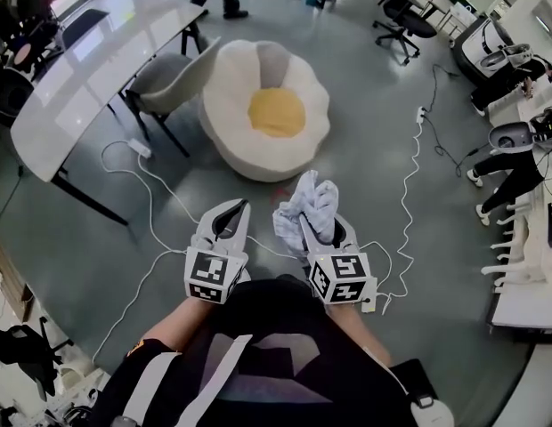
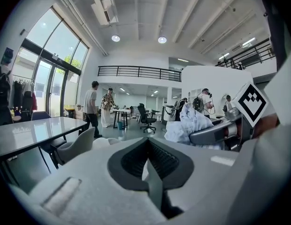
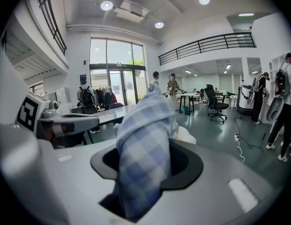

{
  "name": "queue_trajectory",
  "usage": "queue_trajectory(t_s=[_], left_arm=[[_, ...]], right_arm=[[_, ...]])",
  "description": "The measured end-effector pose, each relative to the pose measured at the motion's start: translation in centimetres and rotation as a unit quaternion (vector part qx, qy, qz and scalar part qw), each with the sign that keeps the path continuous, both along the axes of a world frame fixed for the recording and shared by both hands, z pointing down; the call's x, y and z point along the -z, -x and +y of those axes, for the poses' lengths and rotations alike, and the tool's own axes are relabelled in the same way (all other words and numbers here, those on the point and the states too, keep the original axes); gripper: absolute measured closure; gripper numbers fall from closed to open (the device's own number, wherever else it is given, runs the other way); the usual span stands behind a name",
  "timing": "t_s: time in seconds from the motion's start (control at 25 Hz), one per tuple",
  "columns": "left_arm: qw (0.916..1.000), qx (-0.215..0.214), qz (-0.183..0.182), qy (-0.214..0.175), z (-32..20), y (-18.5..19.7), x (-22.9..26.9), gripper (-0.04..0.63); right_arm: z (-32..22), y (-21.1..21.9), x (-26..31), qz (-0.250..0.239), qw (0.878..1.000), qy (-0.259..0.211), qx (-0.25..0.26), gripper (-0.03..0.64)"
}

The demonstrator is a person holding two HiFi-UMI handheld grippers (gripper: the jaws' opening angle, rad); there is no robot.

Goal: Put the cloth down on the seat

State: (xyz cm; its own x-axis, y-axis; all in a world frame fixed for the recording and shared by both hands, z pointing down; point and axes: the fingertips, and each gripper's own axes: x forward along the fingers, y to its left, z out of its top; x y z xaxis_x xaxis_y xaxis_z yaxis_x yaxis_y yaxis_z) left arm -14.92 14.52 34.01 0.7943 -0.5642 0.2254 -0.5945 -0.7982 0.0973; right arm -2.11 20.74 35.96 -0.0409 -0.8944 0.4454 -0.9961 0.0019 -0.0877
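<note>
Head view, reading from the left: the left gripper [image 1: 240,210] is held out over the floor with its jaws pressed together on nothing, and its own view agrees. Ahead of both hands and well apart from them stands the seat [image 1: 230,87], a round white cushion with a yellow centre, lying bare. On the right, the right gripper [image 1: 322,225] pinches the cloth [image 1: 307,205], a pale checked bundle that stands up out of the jaws. The right gripper view shows that fabric filling the gap between them. The seat lies forward and slightly left of the cloth. The right hand, I judge, must carry the cloth forward over the cushion before letting go.
</note>
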Motion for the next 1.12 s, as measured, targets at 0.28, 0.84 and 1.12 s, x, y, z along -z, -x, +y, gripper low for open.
queue_trajectory(t_s=[0.28,0.84,1.12], left_arm=[[0.9999,0.01,0.006,0.001,-2.7,1.0,0.7,0.597],[0.9993,0.034,-0.014,0.005,-8.2,-0.8,-0.1,0.597],[0.9985,0.048,-0.021,0.016,-12.3,-4.9,-0.2,0.597]], right_arm=[[-2.9,1.2,-0.1,0.003,1.0,0.005,0.009,0.417],[-9.6,-1.3,-0.6,-0.004,0.999,0.002,0.033,0.417],[-13.7,-5.3,-1.8,-0.009,0.999,0.019,0.045,0.417]])
